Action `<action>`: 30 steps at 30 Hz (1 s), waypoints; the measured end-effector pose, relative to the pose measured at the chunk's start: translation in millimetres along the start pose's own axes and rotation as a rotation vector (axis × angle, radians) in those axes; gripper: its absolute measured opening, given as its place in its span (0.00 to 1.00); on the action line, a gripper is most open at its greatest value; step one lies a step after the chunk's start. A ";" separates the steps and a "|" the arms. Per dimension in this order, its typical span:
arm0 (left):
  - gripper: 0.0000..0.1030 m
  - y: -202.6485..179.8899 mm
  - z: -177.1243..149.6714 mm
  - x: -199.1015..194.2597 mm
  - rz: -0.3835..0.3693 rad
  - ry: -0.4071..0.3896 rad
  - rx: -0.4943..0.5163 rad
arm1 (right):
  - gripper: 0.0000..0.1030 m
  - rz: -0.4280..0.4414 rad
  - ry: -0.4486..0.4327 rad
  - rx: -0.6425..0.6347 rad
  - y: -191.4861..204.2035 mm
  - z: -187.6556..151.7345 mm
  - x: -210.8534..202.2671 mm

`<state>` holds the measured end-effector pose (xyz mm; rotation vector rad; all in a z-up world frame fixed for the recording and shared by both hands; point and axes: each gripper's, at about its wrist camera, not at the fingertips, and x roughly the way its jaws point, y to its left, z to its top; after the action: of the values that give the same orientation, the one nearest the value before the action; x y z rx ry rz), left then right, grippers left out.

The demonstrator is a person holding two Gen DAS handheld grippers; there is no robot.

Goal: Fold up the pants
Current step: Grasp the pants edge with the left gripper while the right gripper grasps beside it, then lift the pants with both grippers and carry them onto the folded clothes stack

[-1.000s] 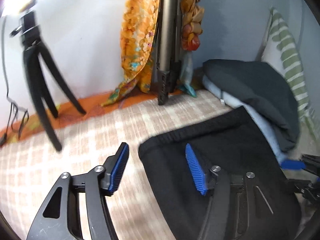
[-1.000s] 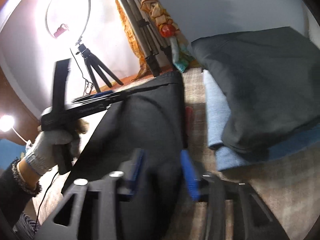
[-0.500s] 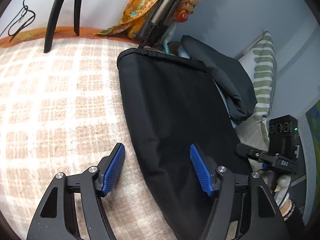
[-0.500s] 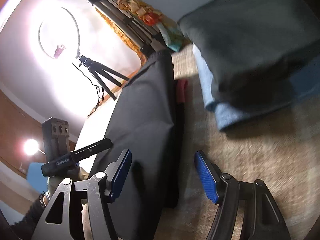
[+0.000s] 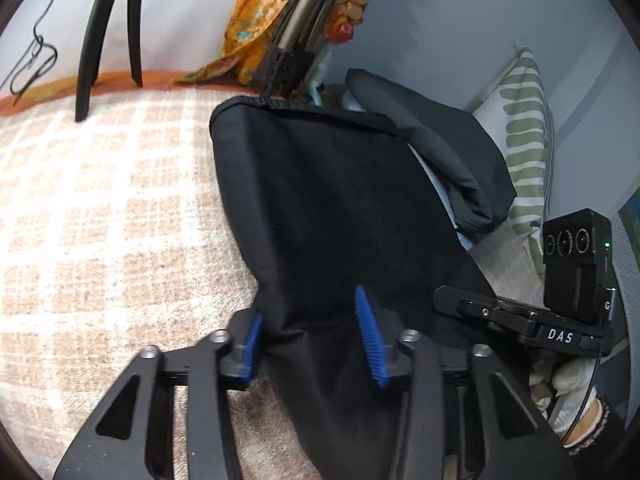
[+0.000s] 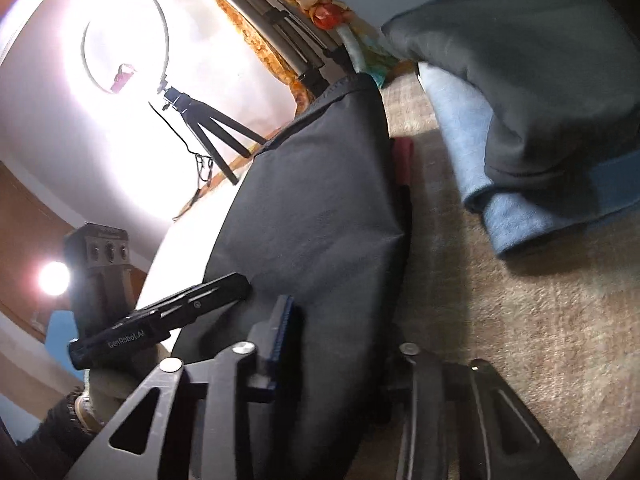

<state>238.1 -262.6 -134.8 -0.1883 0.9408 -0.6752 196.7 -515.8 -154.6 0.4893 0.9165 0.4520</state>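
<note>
Checked blanket [image 5: 112, 216] carries black pants [image 5: 328, 216], folded clothes [image 6: 520, 128], striped pillow [image 5: 528, 148].

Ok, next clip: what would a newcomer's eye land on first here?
The black pants, lying in a long strip down the checked blanket, with both tools closing on their near end: the left tool and the right tool each have cloth between the jaws. Next, the glaring ring light on the far wall, and folded clothes stacked at right.
</note>
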 end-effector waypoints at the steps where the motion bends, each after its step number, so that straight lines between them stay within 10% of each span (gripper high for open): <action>1: 0.29 -1.2 0.9 -2.1 0.001 -0.009 0.009 | 0.23 -0.021 -0.006 -0.020 3.5 -0.2 -1.8; 8: 0.14 -15.1 10.2 -16.2 0.000 -0.068 0.068 | 0.13 -0.156 -0.058 -0.201 44.7 2.3 -18.2; 30: 0.10 -91.9 48.5 -41.5 -0.043 -0.233 0.242 | 0.08 -0.320 -0.269 -0.476 90.8 9.0 -108.8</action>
<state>218.5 -315.7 -38.3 -0.0707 0.6276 -0.7825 131.8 -506.2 -28.6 -0.0348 0.5852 0.2885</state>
